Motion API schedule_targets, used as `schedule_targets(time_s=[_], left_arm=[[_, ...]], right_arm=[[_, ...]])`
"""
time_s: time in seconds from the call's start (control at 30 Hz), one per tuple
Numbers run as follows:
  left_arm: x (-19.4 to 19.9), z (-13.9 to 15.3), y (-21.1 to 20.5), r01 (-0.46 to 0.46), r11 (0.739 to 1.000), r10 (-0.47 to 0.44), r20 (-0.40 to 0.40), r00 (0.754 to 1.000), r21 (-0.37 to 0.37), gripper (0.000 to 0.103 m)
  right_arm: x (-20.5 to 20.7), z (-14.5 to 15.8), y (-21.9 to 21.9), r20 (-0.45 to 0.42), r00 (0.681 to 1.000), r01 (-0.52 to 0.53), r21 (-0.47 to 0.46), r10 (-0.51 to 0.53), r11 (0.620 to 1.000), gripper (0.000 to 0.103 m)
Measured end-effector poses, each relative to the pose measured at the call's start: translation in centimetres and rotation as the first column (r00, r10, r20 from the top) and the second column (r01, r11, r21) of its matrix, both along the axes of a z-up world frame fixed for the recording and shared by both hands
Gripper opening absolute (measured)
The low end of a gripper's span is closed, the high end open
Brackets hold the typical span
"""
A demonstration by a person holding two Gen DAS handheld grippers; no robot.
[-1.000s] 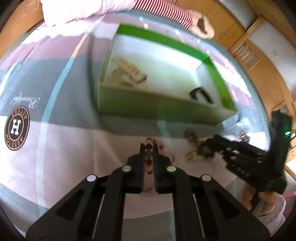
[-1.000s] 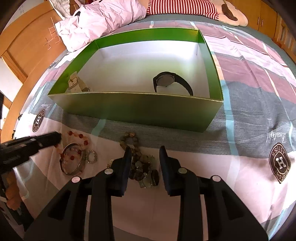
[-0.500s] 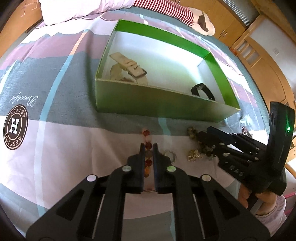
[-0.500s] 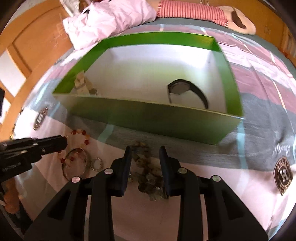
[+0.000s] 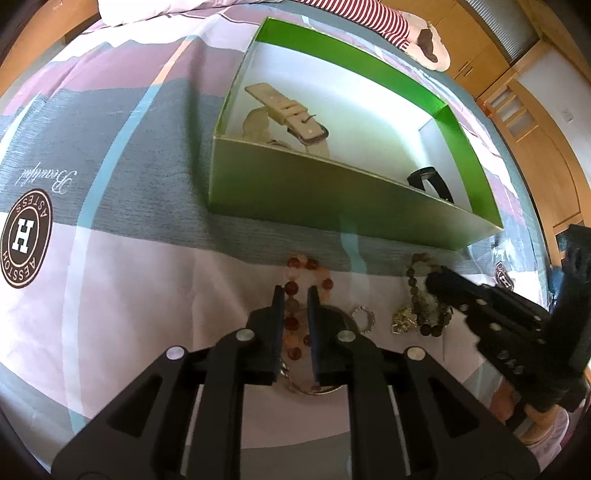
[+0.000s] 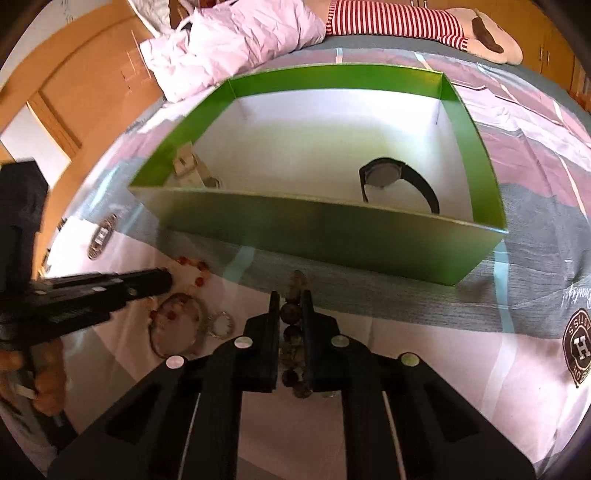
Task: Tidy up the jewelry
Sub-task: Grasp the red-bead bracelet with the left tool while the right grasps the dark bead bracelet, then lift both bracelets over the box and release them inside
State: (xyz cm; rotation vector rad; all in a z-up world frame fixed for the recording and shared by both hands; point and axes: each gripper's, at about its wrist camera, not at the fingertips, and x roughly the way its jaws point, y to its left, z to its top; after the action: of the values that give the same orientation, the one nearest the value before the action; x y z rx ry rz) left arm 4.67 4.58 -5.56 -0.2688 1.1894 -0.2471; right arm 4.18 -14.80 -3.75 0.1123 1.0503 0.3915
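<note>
My left gripper (image 5: pixel 295 291) is shut on a red and orange bead bracelet (image 5: pixel 295 321) lying on the bedsheet in front of the green box (image 5: pixel 332 199). My right gripper (image 6: pixel 290 295) is shut on a dark green bead bracelet (image 6: pixel 291 314), also seen in the left wrist view (image 5: pixel 424 302). The box (image 6: pixel 332 229) holds a beige watch (image 5: pixel 288 110) at its left and a black watch (image 6: pixel 399 181) at its right.
A metal bangle (image 6: pixel 177 328), a small sparkly ring (image 6: pixel 220 325) and a gold charm (image 5: pixel 402 317) lie on the sheet between the grippers. A pink pillow (image 6: pixel 236 40) and a striped plush toy (image 6: pixel 424 26) lie behind the box.
My right gripper has closed onto the dark green bead bracelet. My left gripper stays shut on the red bead bracelet, and the view has shifted closer to the box.
</note>
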Motion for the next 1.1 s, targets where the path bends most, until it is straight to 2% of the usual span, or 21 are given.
schedule_targets(time_s=[0.13,0.33,0.5,0.63,0.73,0.83,1.1], left_arm=[[0.3,-0.5,-0.4,0.006,1.0,-0.006,-0.014,1.0,0.01,0.021],[0.3,-0.7,-0.8,0.017,1.0,-0.017,-0.018,1.0,0.021,0.02],[0.3,-0.6,-1.2,0.022,0.999,-0.022,-0.005,1.0,0.037,0.008],[0.1,0.1,-1.1,0.023,1.0,-0.023,0.015,1.0,0.019,0.008],[-0.3,1.2,-1.3,0.041,0.999,-0.041,0.054,0.998,-0.002,0.008],[-0.8,2.7,-1.5,0.057,0.998,-0.056,0.128,0.99,-0.005,0.008],[-2.3,6.6,-1.9,0.095,0.994,-0.077,0.284,0.956,-0.05,0.008]], right_arm=[[0.0,0.1,-0.5,-0.008,1.0,0.014,0.011,-0.013,1.0,0.011],[0.2,-0.4,-0.4,-0.019,1.0,0.013,0.003,-0.013,1.0,0.011],[0.2,-0.3,-0.5,-0.011,1.0,0.013,-0.01,-0.013,1.0,0.011],[0.2,-0.4,-0.5,-0.009,1.0,0.016,-0.017,-0.016,1.0,0.011],[0.0,0.2,-0.6,0.003,1.0,0.02,-0.016,-0.02,1.0,0.011],[-0.7,1.8,-0.6,0.042,0.999,0.008,-0.004,-0.008,1.0,0.011],[-1.8,5.1,-1.3,0.151,0.988,0.002,0.053,-0.01,0.999,0.011]])
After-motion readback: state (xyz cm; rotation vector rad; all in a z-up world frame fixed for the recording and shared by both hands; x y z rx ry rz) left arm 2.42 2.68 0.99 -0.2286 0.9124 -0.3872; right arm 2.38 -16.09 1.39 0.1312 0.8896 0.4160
